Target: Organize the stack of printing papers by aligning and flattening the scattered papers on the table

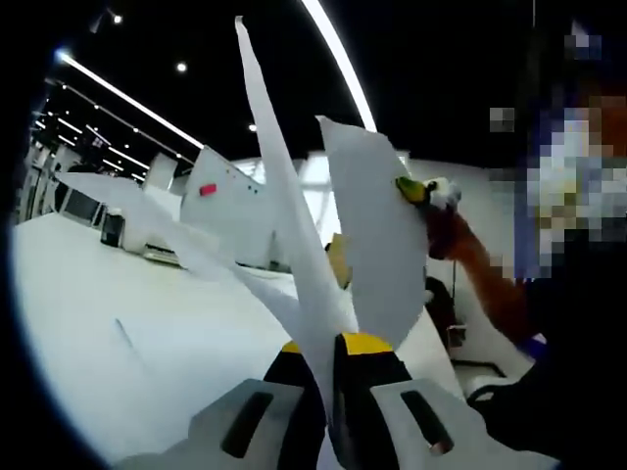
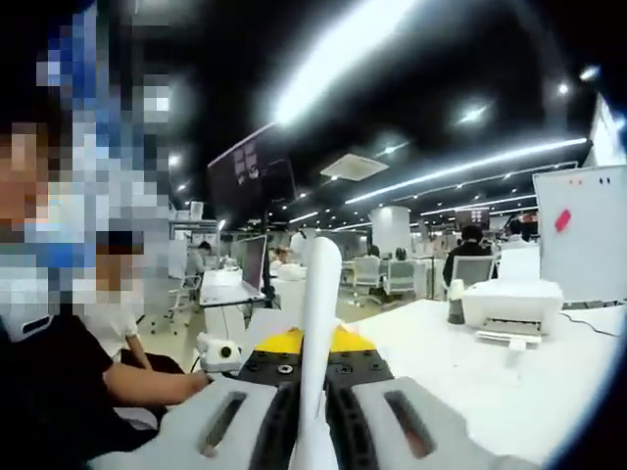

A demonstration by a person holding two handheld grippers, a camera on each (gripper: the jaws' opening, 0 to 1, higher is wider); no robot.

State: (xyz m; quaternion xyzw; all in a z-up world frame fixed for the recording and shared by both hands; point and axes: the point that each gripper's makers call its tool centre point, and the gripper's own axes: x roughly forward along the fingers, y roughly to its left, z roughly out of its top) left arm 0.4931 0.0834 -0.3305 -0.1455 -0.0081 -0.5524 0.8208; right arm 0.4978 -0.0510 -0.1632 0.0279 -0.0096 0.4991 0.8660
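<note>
Up off the counter, the papers stand on edge, fanning apart above the left gripper, which is clamped on their lower edge. Likewise the right gripper pinches the papers between its closed jaws, with the other end of the sheets rising straight ahead of it.

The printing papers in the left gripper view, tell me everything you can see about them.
The printing papers are thin white sheets, lifted off the white table and standing roughly on edge. Their lower edge is pinched in the shut left gripper, and they fan apart above it, curling and uneven rather than aligned. One broader sheet bends to the right, where the right gripper pinches its far edge. In the right gripper view the papers appear edge-on, rising from that gripper.
</note>
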